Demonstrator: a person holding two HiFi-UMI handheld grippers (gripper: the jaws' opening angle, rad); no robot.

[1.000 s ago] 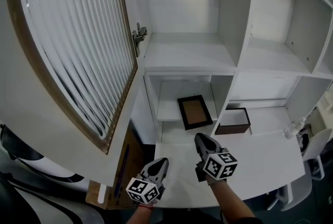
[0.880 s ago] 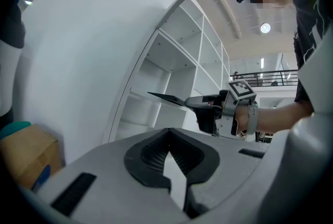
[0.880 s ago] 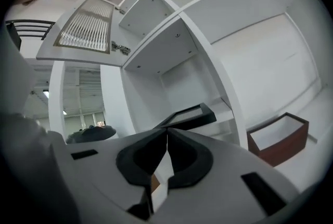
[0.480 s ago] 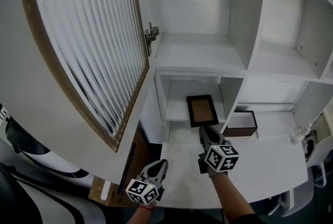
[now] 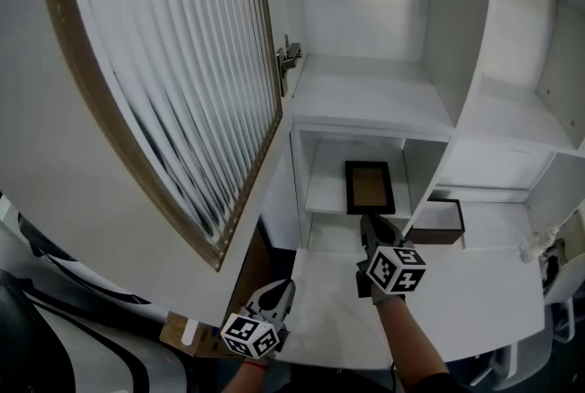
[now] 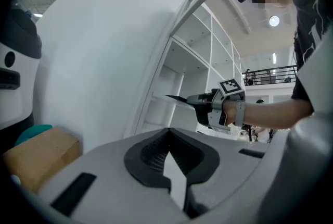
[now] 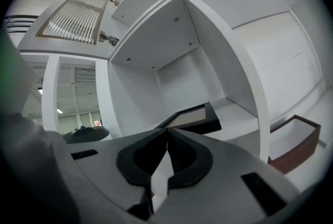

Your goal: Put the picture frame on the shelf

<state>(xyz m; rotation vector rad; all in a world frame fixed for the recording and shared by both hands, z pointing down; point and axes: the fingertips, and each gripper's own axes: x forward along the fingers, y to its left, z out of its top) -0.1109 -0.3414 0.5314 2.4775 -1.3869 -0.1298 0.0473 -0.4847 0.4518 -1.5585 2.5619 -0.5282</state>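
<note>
White shelving [image 5: 366, 99] is filling my view above the surface [image 5: 457, 291], and the picture frame [image 5: 369, 186] is lying flat on the low inner shelf. My right tool [image 5: 371, 221] is pointing at it from just beside, pressed together and pinching nothing. My left tool [image 5: 281, 286] is hanging low, pressed together and empty too. I am judging the frame as not yet grasped, so if a higher shelf is meant, the lift and placing are left.

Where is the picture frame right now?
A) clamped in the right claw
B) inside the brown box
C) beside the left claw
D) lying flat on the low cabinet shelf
D: the picture frame lies flat on the shelf, ahead of the right claw, whose jaws are shut and empty.
</note>
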